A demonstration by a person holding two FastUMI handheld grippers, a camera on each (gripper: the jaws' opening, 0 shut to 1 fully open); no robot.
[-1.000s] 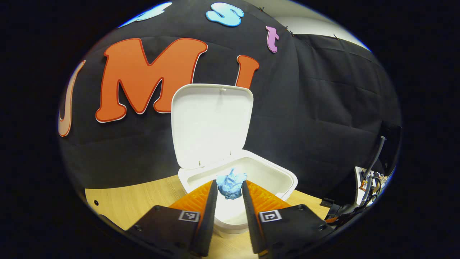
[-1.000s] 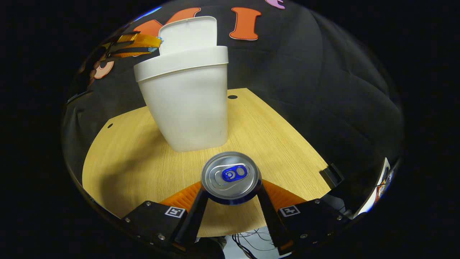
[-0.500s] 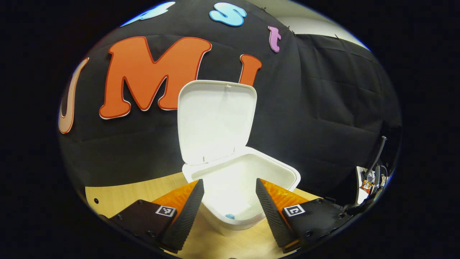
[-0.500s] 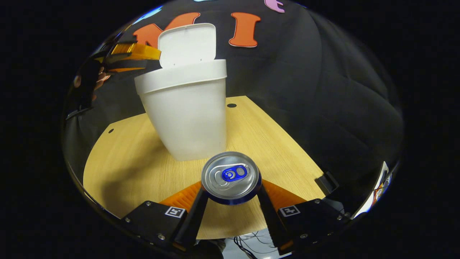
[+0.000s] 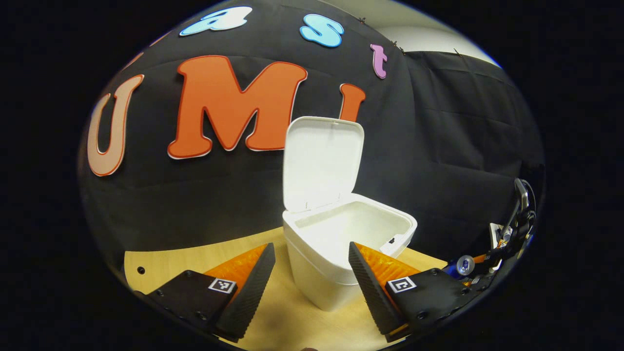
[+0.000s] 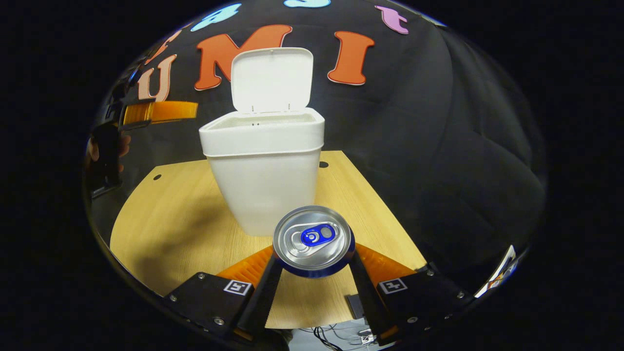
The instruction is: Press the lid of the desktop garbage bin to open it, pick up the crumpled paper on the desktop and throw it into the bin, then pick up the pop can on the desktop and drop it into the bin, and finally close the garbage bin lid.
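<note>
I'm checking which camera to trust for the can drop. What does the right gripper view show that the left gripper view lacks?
Right gripper view: the pop can gripped between the right gripper fingers, top toward the camera, and the bin's outer front wall down to the table.

Left gripper view: the left gripper, open and holding nothing, and the bin's inner cavity near the rim.

Both: the white bin standing on the wooden table with its lid up.

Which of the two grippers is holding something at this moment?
The right gripper: its fingers press on both sides of the silver pop can with a blue tab. The left gripper is open with nothing between its fingers, facing the open white plastic bin.
</note>
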